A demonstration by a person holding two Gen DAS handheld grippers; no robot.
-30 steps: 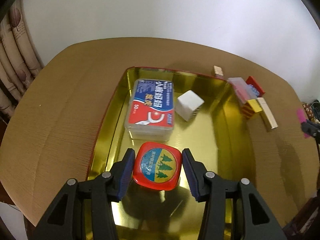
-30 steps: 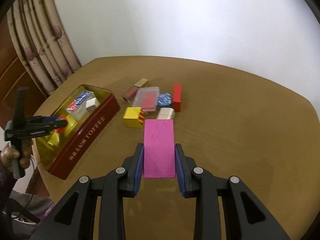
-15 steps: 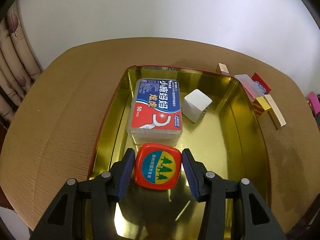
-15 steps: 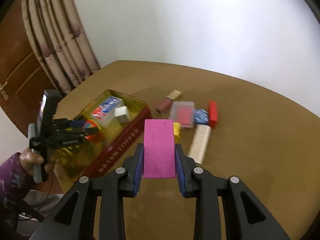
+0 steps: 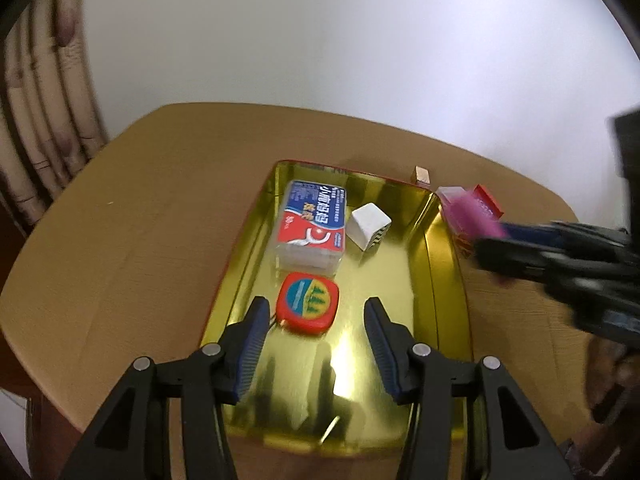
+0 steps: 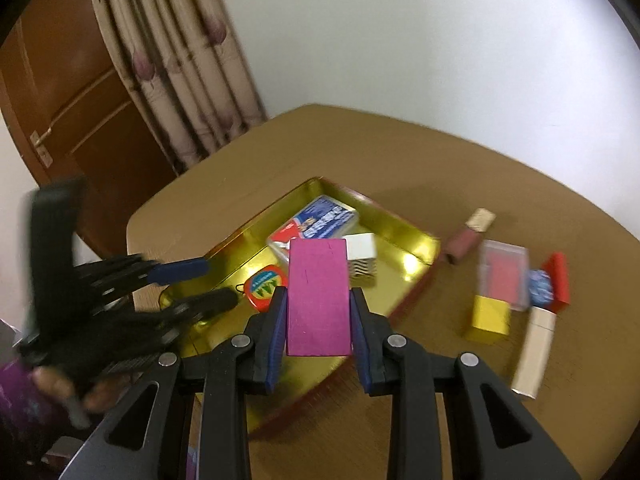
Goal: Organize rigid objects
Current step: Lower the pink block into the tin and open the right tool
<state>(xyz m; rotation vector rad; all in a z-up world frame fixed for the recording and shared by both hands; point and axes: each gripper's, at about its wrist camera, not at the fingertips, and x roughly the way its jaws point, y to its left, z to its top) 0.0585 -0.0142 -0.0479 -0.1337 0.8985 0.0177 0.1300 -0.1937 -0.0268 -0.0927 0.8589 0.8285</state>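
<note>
Gold tin (image 5: 440, 280) holds three items; left gripper (image 5: 316, 320) gapes beside the red one, right gripper (image 6: 318, 320) clamps a pink block (image 6: 318, 296) above it (six wait outside).

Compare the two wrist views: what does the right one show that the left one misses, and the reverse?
Only the right wrist view shows the yellow block, the cream tube and the wooden door. Only the left wrist view shows the left gripper head-on, jaws apart around nothing. Both show the gold tin, the red tape measure, and the pink block clamped in the right gripper.
</note>
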